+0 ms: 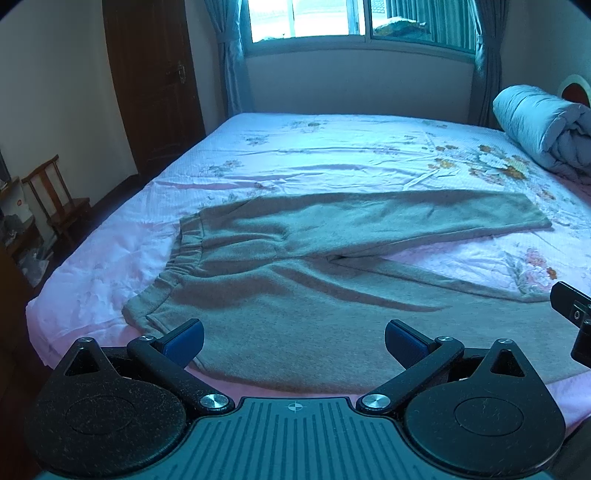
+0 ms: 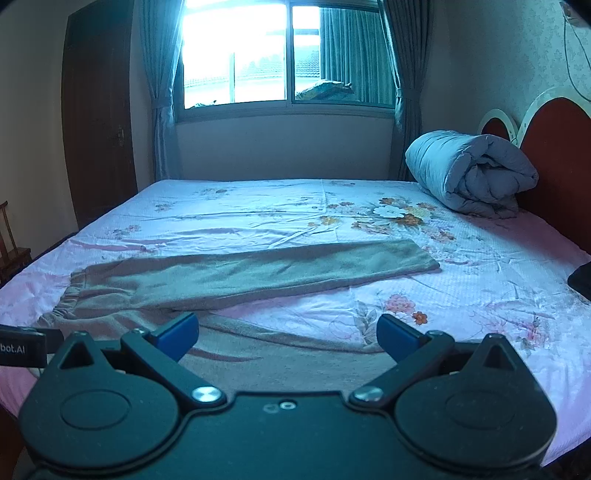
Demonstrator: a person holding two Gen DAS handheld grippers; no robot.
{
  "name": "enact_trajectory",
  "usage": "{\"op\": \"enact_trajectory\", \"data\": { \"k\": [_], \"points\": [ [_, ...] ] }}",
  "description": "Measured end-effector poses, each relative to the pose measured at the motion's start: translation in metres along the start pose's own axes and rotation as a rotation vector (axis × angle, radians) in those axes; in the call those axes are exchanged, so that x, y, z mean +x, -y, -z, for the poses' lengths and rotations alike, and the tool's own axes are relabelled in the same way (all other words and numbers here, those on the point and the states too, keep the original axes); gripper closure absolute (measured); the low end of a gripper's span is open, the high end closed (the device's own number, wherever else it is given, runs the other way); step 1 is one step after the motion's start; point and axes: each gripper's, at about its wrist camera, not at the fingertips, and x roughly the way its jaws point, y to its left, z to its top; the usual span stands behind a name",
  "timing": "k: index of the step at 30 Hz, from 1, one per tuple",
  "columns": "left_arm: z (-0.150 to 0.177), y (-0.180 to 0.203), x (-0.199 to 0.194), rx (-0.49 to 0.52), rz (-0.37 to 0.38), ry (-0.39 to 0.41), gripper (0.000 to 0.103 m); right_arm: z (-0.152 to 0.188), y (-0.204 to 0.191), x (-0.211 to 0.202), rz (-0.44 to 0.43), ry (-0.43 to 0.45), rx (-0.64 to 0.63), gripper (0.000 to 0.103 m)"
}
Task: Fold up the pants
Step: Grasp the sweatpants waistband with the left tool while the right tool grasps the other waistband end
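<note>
Left wrist view. The left gripper (image 1: pixel 294 341) is seen with its jaws spread wide, nothing held between the blue pads (image 1: pixel 186 341); black linkage arms and ribbed grey housing fill the lower frame. Grey pants (image 1: pixel 280 266) of soft, fleecy knit are laid flat on the bed (image 1: pixel 332 147), spread lengthwise across it. The gathered elastic waistband (image 1: pixel 184 251) is turned to the left; one leg runs straight to the right, ending in a squared cuff (image 1: pixel 535 214), while the nearer leg angles toward the right edge. The near hem of the seat lies just beyond the pads. The sheet is pink-white, lightly creased, printed with flowers. A rolled, puffy blue-grey quilt (image 1: pixel 543 122) sits at the far right. A black part of the right gripper (image 1: pixel 572 314) is seen at the right margin. A dark wooden door (image 1: pixel 151 85) and a small wooden chair (image 1: pixel 55 199) stand to the left; a curtained window (image 1: pixel 332 18) is behind.

Right wrist view. The right gripper (image 2: pixel 288 336) is likewise seen wide apart, holding nothing, its pads over the nearer leg. The pants (image 2: pixel 240 273) lie ahead and to the left, the far leg straight. The quilt (image 2: pixel 472 170) rests against a red, white-edged headboard (image 2: pixel 554 140).
</note>
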Motion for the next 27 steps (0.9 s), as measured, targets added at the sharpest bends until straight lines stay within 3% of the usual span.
{"op": "enact_trajectory", "data": {
  "k": [14,21,27],
  "points": [
    [-0.038,-0.024,0.088,0.062,-0.027,-0.085,0.0,-0.022,-0.028,0.067,-0.084,-0.069,-0.119,0.006],
    [-0.082,-0.061,0.141,0.181,-0.015,-0.069,0.0,-0.045,-0.045,0.118,-0.215,-0.086,-0.293,0.006],
    [-0.125,-0.107,0.213,0.327,0.017,-0.125,0.0,-0.072,-0.053,0.186,-0.415,-0.17,-0.291,0.006]
  ]
}}
